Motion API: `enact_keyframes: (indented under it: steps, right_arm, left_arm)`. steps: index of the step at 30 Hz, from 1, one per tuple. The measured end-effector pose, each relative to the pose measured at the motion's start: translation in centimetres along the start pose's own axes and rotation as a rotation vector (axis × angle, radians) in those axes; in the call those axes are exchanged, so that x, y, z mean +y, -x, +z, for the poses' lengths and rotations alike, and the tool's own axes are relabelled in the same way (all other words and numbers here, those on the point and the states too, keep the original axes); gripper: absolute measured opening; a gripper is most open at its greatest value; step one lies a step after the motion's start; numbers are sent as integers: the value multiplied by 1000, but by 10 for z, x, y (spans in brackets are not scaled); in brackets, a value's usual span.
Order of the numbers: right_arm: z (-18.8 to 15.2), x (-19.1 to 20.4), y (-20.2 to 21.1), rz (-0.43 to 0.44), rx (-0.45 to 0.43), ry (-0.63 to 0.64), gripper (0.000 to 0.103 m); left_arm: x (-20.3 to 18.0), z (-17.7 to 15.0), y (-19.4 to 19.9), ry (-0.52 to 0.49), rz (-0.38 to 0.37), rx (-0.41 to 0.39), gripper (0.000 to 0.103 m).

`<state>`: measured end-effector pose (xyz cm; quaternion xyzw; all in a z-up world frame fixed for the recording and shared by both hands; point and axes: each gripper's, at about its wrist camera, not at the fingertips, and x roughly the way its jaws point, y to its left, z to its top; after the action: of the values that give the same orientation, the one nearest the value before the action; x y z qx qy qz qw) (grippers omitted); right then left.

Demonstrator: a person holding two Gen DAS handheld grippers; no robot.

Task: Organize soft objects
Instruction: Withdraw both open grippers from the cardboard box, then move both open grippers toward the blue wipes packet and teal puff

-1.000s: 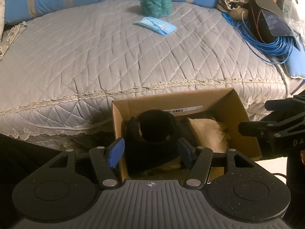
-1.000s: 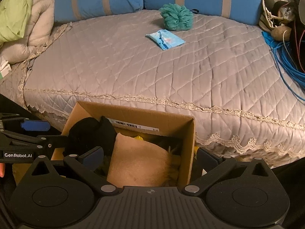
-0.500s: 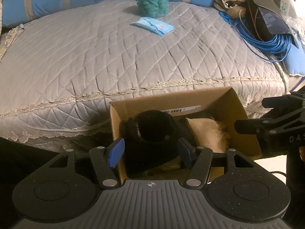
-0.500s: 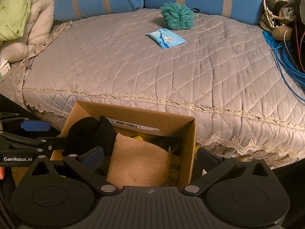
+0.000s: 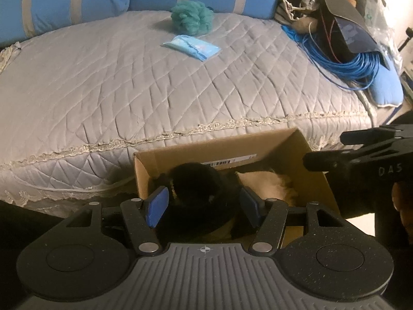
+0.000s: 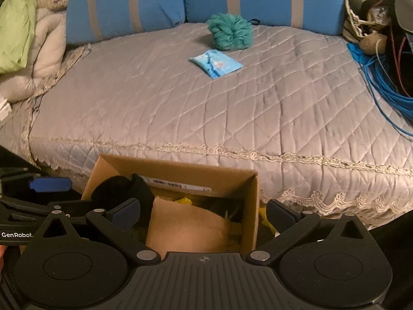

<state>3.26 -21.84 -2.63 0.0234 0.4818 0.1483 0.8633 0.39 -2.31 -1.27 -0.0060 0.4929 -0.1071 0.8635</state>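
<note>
— What soft things do you have in front of you, and how many?

— Two lie loose on the grey quilted bedspread (image 6: 180,108): one teal yarn pom-pom (image 6: 230,31) near the pillows and one light blue soft pack (image 6: 216,63) just in front of it, close to it but apart. In the cardboard box (image 6: 251,206) standing against the bed's edge you have one black fuzzy item (image 5: 198,183) at its left end and one tan plush piece (image 6: 188,230) beside it, with a bit of yellow (image 6: 183,201) showing behind the tan.

— And your two grippers?

— Your left gripper (image 5: 204,206) hangs over the box with its jaws apart, one blue pad on each side of the black fuzzy item; whether the pads touch it cannot be told. Your right gripper (image 6: 204,213) has its jaws spread wide above the tan plush piece, holding nothing, its right finger out past the box's right wall.

— Any writing you can read?

— "GenRobot" on the left gripper's side in the right wrist view, and "DAS" on the right gripper's body in the left wrist view. The box has one white barcode label (image 5: 232,160) on its far inner wall, too blurred to read.

— What lies further out?

— Two blue pillows with tan stripes (image 6: 124,7) at the head, one coil of blue cable (image 5: 346,62) at the right, one green cloth (image 6: 15,23) on pale bedding at the left.
</note>
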Motion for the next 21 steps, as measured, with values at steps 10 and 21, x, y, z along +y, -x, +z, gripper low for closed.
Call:
enact_keyframes:
  steps: [10, 21]
  right_arm:
    - [4, -13, 13, 31, -62, -73, 103]
    - [34, -28, 12, 59, -202, -89, 103]
  left_arm:
    - [5, 8, 8, 55, -83, -22, 61]
    - [16, 45, 6, 22, -54, -86, 61]
